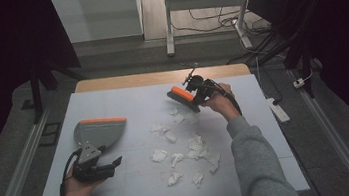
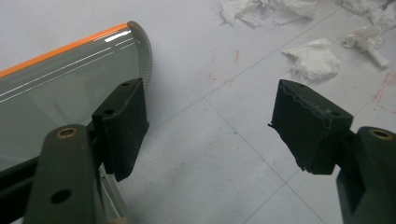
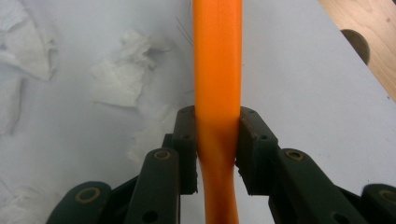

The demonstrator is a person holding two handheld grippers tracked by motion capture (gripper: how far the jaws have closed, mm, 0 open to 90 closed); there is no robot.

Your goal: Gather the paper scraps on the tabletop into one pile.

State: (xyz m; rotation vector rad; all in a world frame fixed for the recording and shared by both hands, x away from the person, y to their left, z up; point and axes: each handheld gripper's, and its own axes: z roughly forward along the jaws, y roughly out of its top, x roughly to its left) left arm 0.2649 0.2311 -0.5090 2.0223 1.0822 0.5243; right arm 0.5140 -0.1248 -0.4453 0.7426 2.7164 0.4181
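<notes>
White table (image 1: 124, 195), empty dustpan (image 1: 100, 131), left claw (image 2: 210, 126) apart, right claw (image 3: 217, 144) clamped on brush (image 3: 217, 70)

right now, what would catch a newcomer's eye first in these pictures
The orange-topped brush, clamped by its handle in the right gripper, stands out at the far side of the table. Before it, crumpled white paper scraps lie scattered across the middle of the table. At the left, a grey dustpan with an orange edge rests by the left gripper, whose jaws stand open.
</notes>
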